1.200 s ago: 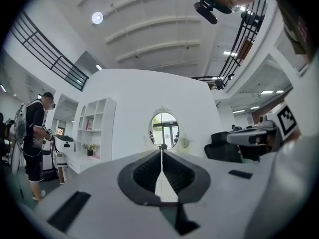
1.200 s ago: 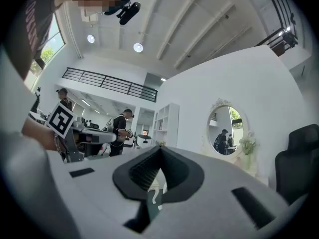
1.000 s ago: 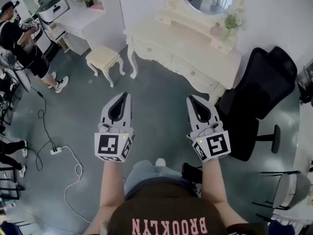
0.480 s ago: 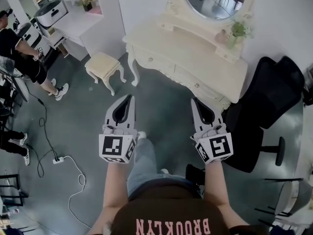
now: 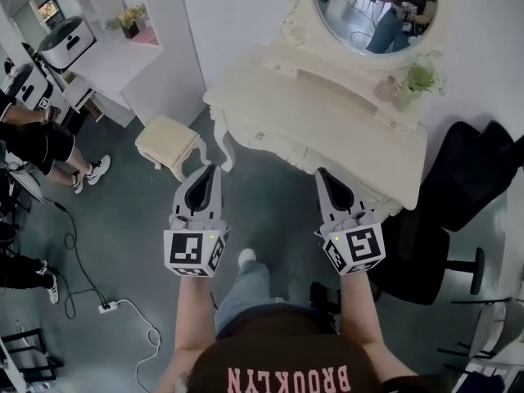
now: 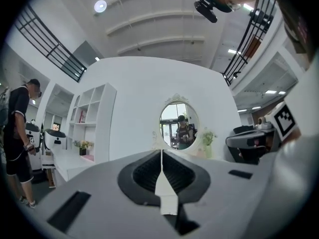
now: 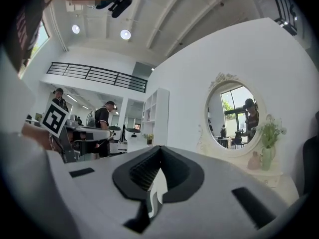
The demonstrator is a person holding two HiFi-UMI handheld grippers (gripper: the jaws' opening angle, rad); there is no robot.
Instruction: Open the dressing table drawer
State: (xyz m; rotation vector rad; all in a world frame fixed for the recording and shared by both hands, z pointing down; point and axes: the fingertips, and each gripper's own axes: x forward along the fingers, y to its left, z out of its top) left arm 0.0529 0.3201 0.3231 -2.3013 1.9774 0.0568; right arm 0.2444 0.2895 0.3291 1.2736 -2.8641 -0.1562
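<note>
Standing against the white wall, the dressing table [image 5: 327, 113] fills the upper middle of the head view. Its drawer [image 5: 264, 135] is still closed along the front edge, toward the left corner. The left gripper [image 5: 210, 169] and right gripper [image 5: 321, 173] are held level and side by side, aimed at that front, probably to line up on a knob. Both pairs of jaws are clenched on nothing and must part before any pull. A second ago the table sat farther off; now the tips appear just short of its front edge.
</note>
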